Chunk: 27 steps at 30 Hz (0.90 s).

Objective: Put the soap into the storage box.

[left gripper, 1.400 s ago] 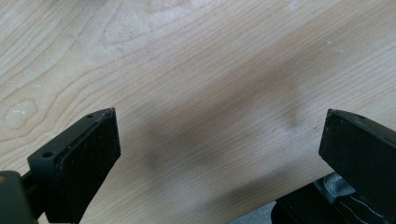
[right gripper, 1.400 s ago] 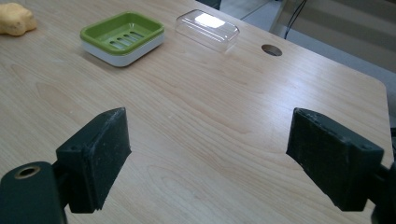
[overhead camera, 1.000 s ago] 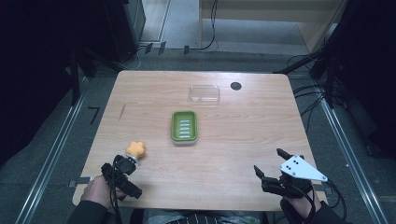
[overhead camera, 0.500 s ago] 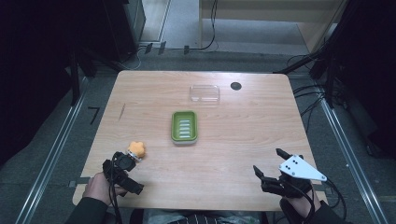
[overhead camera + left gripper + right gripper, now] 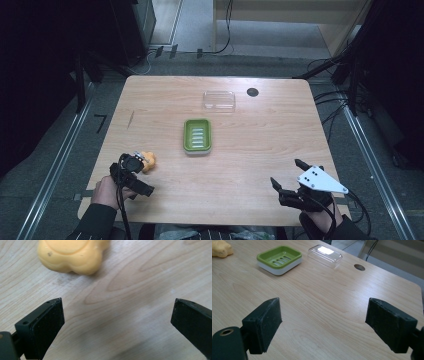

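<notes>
An orange, flower-shaped soap (image 5: pixel 148 160) lies near the table's front left. In the left gripper view the soap (image 5: pixel 72 255) sits just beyond the jaw tips and left of centre, outside the gap. My left gripper (image 5: pixel 136 167) is open right beside it, and the left gripper (image 5: pixel 117 312) has only bare wood between its jaws. A green soap dish (image 5: pixel 197 136) stands empty mid-table, with a clear plastic lid (image 5: pixel 219 100) behind it. My right gripper (image 5: pixel 285 171) is open at the front right. From its own camera the right gripper (image 5: pixel 323 320) faces the soap dish (image 5: pixel 279 259) and the lid (image 5: pixel 325 255).
A round cable hole (image 5: pixel 252 92) is in the wooden table (image 5: pixel 280 130) to the right of the lid. Dark equipment and cables surround the table on the floor. The soap (image 5: pixel 220 248) appears at the far left in the right gripper view.
The left hand and its gripper have crept slightly forward toward the soap. The right gripper, the dish and the lid have stayed put.
</notes>
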{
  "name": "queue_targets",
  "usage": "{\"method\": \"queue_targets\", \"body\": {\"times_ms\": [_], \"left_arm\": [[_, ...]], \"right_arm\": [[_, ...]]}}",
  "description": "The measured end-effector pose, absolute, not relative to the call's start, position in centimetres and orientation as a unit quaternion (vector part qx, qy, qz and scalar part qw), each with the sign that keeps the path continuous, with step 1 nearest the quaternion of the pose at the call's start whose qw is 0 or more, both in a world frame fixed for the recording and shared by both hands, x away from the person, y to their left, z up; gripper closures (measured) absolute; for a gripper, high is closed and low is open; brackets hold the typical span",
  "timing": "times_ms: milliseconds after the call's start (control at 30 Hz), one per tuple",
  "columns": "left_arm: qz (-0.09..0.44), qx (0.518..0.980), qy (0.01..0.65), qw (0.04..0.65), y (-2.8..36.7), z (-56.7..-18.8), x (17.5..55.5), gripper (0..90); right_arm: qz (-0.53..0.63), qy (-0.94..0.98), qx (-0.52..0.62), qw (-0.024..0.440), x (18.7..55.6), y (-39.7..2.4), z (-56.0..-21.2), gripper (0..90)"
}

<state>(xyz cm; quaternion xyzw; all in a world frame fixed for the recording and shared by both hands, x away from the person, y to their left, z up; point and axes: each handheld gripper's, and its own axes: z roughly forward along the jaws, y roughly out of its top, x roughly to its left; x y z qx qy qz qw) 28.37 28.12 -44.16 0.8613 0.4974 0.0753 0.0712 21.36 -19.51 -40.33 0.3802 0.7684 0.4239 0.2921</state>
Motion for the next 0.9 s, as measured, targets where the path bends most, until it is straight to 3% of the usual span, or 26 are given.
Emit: {"method": "queue_targets", "body": {"times_ms": [900], "left_arm": [[0.079, 0.86, 0.497, 0.083, 28.9, -44.1, 32.5, 0.0]], "right_arm": [[0.425, 0.771, 0.376, 0.288, 21.6, -19.3, -40.3, 13.6]]}}
